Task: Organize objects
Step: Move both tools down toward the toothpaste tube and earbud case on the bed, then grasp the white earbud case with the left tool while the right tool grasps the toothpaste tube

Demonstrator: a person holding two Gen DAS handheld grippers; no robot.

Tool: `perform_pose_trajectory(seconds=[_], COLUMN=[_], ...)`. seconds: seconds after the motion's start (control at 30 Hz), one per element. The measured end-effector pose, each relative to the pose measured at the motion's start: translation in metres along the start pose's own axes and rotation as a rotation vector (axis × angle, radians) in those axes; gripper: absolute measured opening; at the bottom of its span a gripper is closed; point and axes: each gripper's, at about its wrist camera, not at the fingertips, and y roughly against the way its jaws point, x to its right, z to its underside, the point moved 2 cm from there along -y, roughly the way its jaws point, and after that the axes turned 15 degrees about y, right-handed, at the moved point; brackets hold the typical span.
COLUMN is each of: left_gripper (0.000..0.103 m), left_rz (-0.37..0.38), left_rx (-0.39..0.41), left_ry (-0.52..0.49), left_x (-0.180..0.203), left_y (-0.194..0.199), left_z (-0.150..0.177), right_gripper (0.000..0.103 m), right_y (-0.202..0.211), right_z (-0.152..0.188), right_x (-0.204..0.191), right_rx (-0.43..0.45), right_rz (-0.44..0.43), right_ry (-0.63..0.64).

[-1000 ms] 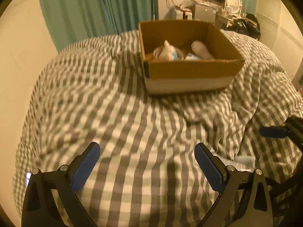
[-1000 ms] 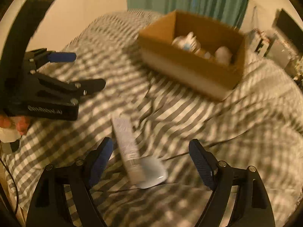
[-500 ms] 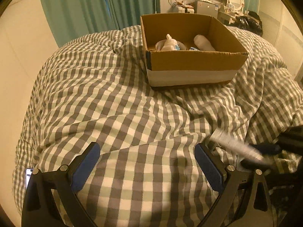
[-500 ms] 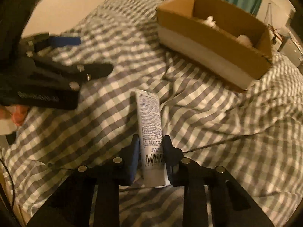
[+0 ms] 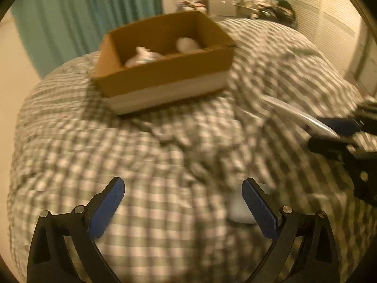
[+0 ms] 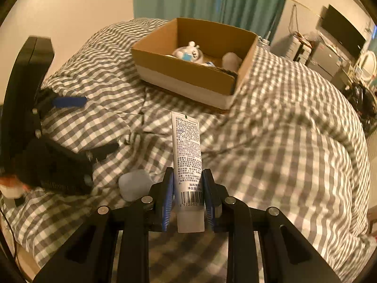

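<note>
Right wrist view shows my right gripper [image 6: 188, 197] clamped on a white tube [image 6: 187, 152], its blue pads [image 6: 167, 200] pressing both sides just above the cap end, near the barcode. The tube points away from me toward the cardboard box [image 6: 188, 75], lifted clear of the checked duvet [image 6: 294, 141]. Its printed face is turned up and its crimped end reaches close to the box's near wall in the picture.

The box sits on the far part of the bed, open at the top. Inside it I see a small white plush toy [image 6: 189, 52] with a blue patch toward the left, and a pale rounded object [image 6: 232, 59] at the right, too indistinct to name. A smooth pale blue-grey object [image 6: 135, 184] lies on the duvet just left of my right gripper's fingers.

My left gripper [image 5: 183, 202] hangs over the near part of the duvet with its jaws spread wide and nothing between them. In its blurred view the same pale object [image 5: 238, 208] lies just inside the right finger, and the tube [image 5: 297, 115] shows at the right, held in the other tool. Teal curtains [image 6: 212, 0] hang behind the bed.
</note>
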Motion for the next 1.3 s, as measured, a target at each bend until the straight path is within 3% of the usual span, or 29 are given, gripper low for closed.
perform_pose_trajectory(seconds=[0.23,0.4,0.5,0.57,0.63,1.03,1.3], left_gripper=[0.097,0.091,0.079,0.059,0.052,0.051,0.051], left_rz=[0.027,0.068,0.121,0.131,0.115,0.202,0.241], left_rx=[-0.079,-0.163,-0.213,-0.208,-0.183,-0.173,-0.160], left_ry=[-0.094,-0.086,-0.051,-0.061,-0.089,0.008,0.033], left_x=[0.032,0.033,0.032,0.034,0.038,0.009,0.002], left_y=[-0.021,-0.041,-0.052,-0.050,-0.045,-0.013,0.003], left_z=[0.019,0.027,0.028,0.028,0.029,0.022,0.028], right_gripper=[0.023,0.023,0.023,0.023,0.024,0.029,0.023], right_y=[-0.001,-0.007,-0.012,-0.016,-0.018,-0.065,-0.052], right_z=[0.009,0.011,0.012,0.012,0.012,-0.005,-0.004], right_x=[0.004,0.004,0.003,0.001,-0.001,-0.010,-0.020], right_rx=[0.019,0.006,-0.007,-0.020,-0.034,-0.178,-0.156], right_rz=[-0.029,-0.049,-0.054,-0.054,-0.054,-0.085,-0.010], right_ry=[-0.031,-0.040,-0.039,-0.034,-0.021,0.033,0.096])
